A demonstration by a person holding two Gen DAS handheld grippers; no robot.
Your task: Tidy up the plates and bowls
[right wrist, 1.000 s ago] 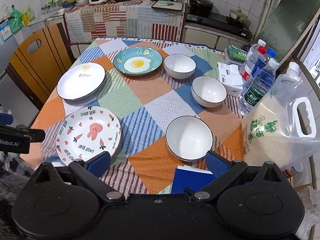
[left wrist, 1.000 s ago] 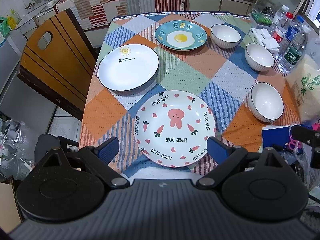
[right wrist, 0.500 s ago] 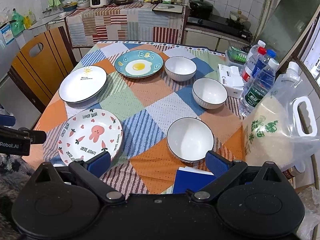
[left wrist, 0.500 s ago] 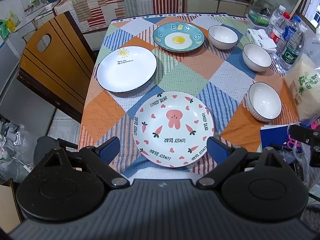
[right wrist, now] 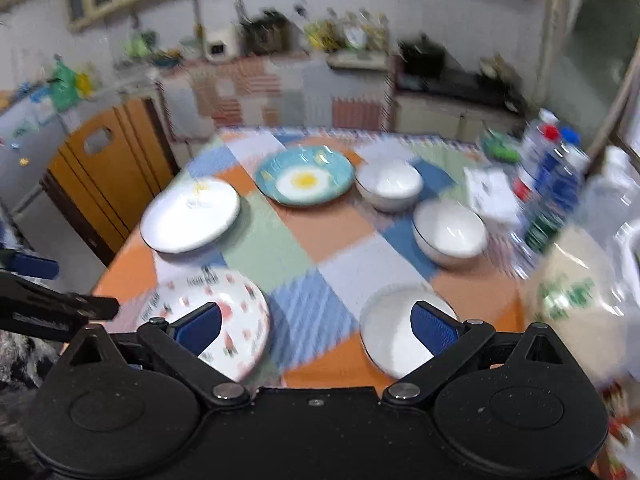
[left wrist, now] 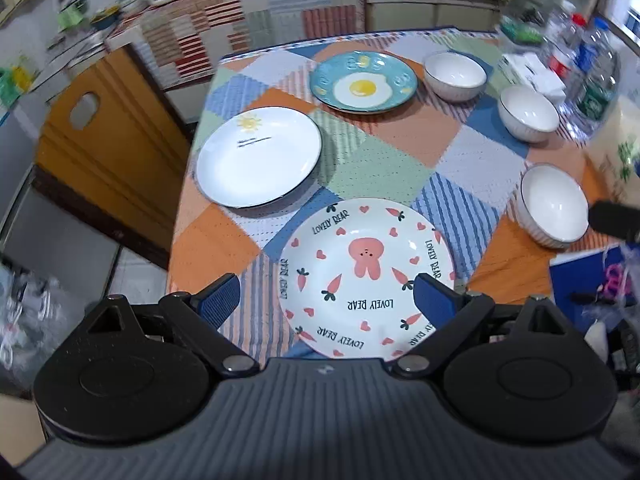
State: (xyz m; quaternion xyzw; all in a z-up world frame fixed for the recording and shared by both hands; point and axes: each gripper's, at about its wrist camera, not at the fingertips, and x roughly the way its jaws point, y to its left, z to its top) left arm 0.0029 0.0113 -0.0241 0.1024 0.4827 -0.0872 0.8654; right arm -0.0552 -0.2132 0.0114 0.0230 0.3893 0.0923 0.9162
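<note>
Both tongs spread wide, nothing between the blue pads. Left gripper [left wrist: 326, 298] hovers over near edge of the table [left wrist: 384, 168], its pads either side of the rabbit plate [left wrist: 366, 280] w/ carrots & hearts — not touching it as far as visible. Beyond that: sun plate [left wrist: 258, 156] to the left, near the wooden chair [left wrist: 108, 148]; egg plate [left wrist: 364, 82] at far end. Three white bowls run down the right side — far bowl [left wrist: 456, 76], middle bowl [left wrist: 528, 114], near bowl [left wrist: 554, 206] — all apart, none stacked. Right gripper [right wrist: 316, 322] up above the near edge, view blurred; right pad overlaps the near bowl in frame, contact can't be told. Water bottles [right wrist: 554, 168] & a rice bag [right wrist: 576, 292] along the right edge.
</note>
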